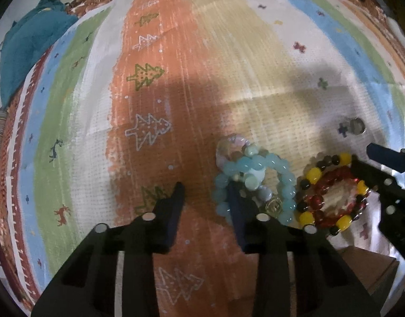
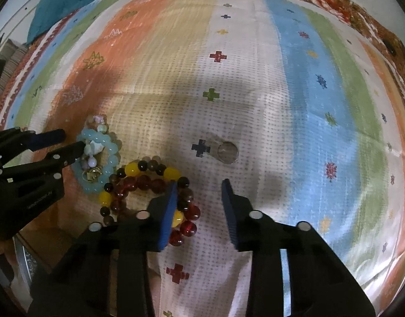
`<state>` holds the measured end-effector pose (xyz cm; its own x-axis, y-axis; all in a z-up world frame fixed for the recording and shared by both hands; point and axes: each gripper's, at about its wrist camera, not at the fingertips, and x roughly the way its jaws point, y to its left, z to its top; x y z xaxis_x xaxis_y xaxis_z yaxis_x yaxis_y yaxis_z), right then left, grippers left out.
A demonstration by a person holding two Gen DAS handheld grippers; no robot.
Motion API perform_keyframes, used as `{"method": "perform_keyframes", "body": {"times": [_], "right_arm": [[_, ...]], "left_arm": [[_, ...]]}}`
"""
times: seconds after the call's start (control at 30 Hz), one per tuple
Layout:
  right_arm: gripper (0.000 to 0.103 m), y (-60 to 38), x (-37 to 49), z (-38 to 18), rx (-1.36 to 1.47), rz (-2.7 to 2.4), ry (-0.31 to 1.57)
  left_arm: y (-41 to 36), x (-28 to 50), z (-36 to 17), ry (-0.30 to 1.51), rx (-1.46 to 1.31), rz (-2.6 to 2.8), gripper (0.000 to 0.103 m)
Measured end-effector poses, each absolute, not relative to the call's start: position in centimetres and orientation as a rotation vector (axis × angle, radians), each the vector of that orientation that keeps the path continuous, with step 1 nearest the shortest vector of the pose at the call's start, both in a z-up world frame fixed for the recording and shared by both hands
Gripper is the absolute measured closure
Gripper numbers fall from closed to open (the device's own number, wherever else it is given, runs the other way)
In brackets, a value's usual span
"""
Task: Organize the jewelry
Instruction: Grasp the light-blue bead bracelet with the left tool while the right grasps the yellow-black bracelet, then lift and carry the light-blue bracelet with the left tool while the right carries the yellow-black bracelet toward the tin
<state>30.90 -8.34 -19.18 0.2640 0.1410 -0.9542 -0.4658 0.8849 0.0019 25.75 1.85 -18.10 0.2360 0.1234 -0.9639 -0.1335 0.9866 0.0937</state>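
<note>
A pile of bead bracelets lies on a striped cloth [image 1: 202, 52]. A light blue bracelet [image 1: 279, 163] rests over a pastel one [image 1: 231, 142], with a gold charm [image 1: 274, 206] inside its ring. Beside it a dark red bracelet [image 1: 334, 177] and a yellow-and-black one [image 1: 314, 175] overlap. My left gripper [image 1: 205, 189] points down and is open. Its right finger stands inside the blue ring, with the ring's left strand between the jaws. My right gripper [image 2: 199, 185] is open too. Its left finger covers the red bracelet [image 2: 147, 181], and some red beads lie between the jaws beside that finger.
A small clear round piece [image 2: 227, 152] lies alone on the white stripe, just beyond my right gripper. A crumpled teal cloth [image 1: 30, 42] sits at the far left corner. The near edge of the cloth drops onto a brown surface [image 1: 366, 264].
</note>
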Motion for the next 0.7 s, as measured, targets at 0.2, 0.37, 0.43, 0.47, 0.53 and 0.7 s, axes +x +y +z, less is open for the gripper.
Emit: {"method": "perform_keyframes", "body": {"times": [0.2,0.37,0.43,0.47,0.53,0.7], "right_arm": [[0.086,-8.1,31.1,-19.5,-0.306,0.446,1.24],[0.091,-7.6,30.7,-19.6,-0.345,0.457,1.223],[0.091,-7.7,30.6,-19.5,-0.344,0.459,1.225],[0.091,-7.7,30.6,-19.5,-0.344,0.46,1.225],[0.091,-7.7,30.6,-19.5,-0.344,0.46,1.223],[0.092,-7.6,30.5,-19.3,-0.35,0.462,1.217]], "left_arm": [[2.4,26.0,-18.3,1.323,-0.021,0.174,0.092],[2.8,26.2,-18.3,1.317,-0.028,0.174,0.092],[3.0,26.3,-18.2,1.312,-0.035,0.175,0.092],[3.1,26.3,-18.2,1.309,-0.041,0.175,0.092],[3.1,26.3,-17.9,1.303,-0.047,0.175,0.092],[2.7,26.2,-16.9,1.283,-0.052,0.167,0.092]]}}
